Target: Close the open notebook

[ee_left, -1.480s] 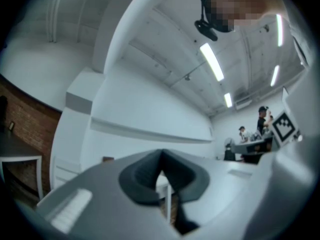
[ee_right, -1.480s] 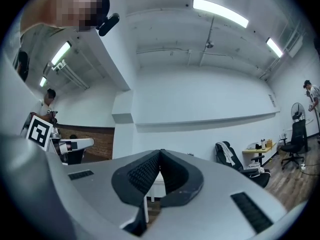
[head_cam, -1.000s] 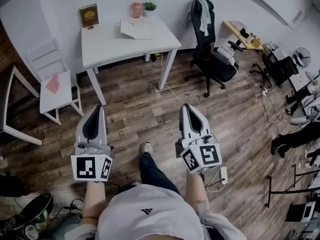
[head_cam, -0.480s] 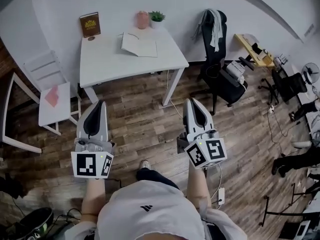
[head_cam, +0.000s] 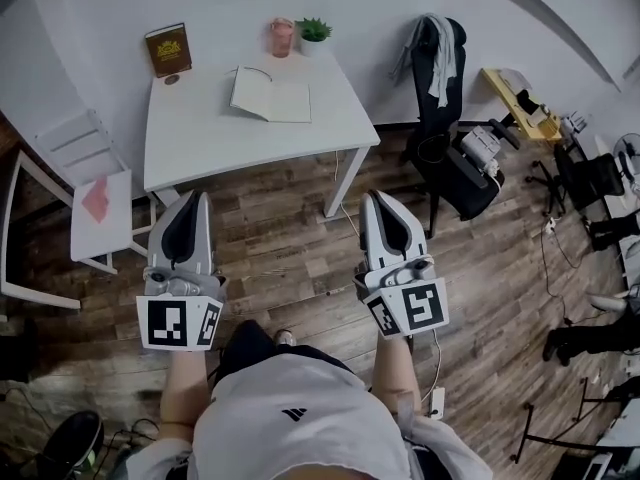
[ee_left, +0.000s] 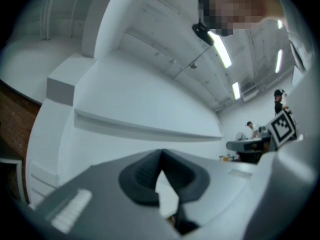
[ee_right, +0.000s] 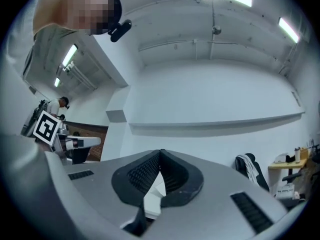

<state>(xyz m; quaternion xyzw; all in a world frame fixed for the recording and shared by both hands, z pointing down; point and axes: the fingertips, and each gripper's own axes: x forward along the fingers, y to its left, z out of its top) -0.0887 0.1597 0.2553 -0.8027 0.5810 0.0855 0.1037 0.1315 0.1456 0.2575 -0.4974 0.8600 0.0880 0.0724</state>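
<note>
Open white notebook (head_cam: 270,95) lies flat on white rectangular table (head_cam: 200,138), upper centre of the head view, near pink cup (head_cam: 282,36) and small green potted plant (head_cam: 314,31). Left gripper (head_cam: 193,200) and right gripper (head_cam: 376,200) mid-frame over brown plank floor (head_cam: 290,243), apart from table. Both jaw pairs pressed together, nothing between.

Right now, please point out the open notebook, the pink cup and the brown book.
open notebook (head_cam: 270,96): head view, middle of its open pages.
pink cup (head_cam: 282,38): head view, middle of its side.
brown book (head_cam: 167,50): head view, its front cover.
</note>
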